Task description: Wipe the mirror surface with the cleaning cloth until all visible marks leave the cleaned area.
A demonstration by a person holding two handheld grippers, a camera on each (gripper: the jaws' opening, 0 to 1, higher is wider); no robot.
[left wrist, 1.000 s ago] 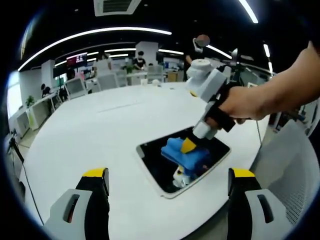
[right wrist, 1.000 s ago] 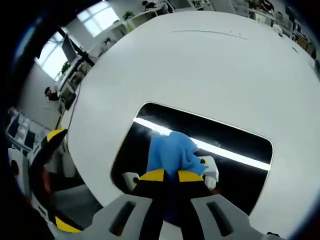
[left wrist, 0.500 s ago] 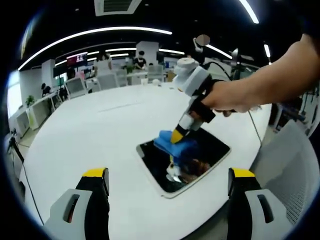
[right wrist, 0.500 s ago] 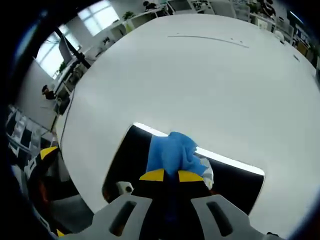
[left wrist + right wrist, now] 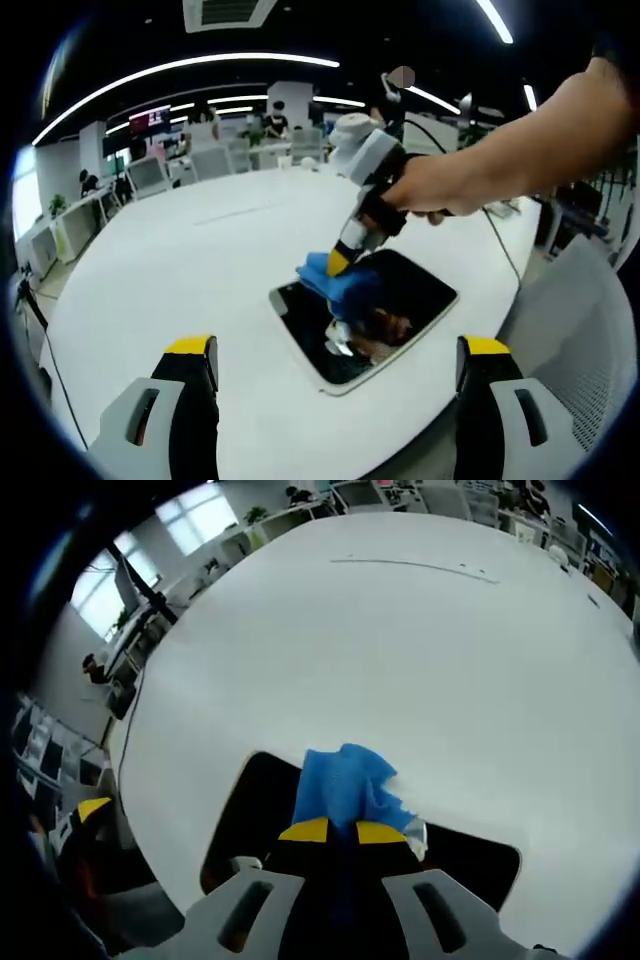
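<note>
A dark rectangular mirror (image 5: 400, 300) with a white rim lies flat on the round white table (image 5: 180, 270). A blue cleaning cloth (image 5: 335, 285) rests on the mirror's far left edge, with my right gripper (image 5: 338, 262) shut on it and held by a person's hand. In the right gripper view the cloth (image 5: 342, 785) bunches ahead of the yellow-tipped right gripper (image 5: 340, 832), over the mirror (image 5: 250, 810). My left gripper (image 5: 335, 360) stands open near the table's front edge, well short of the mirror, with nothing between its fingers.
A mesh chair (image 5: 590, 340) stands at the right beside the table. Desks, chairs and monitors (image 5: 150, 170) fill the office behind. A thin line (image 5: 415, 568) marks the far tabletop. A cable (image 5: 505, 255) runs off the table's right side.
The right gripper has dragged the cloth across the mirror from its middle toward its far left edge. The left gripper has stayed put.
</note>
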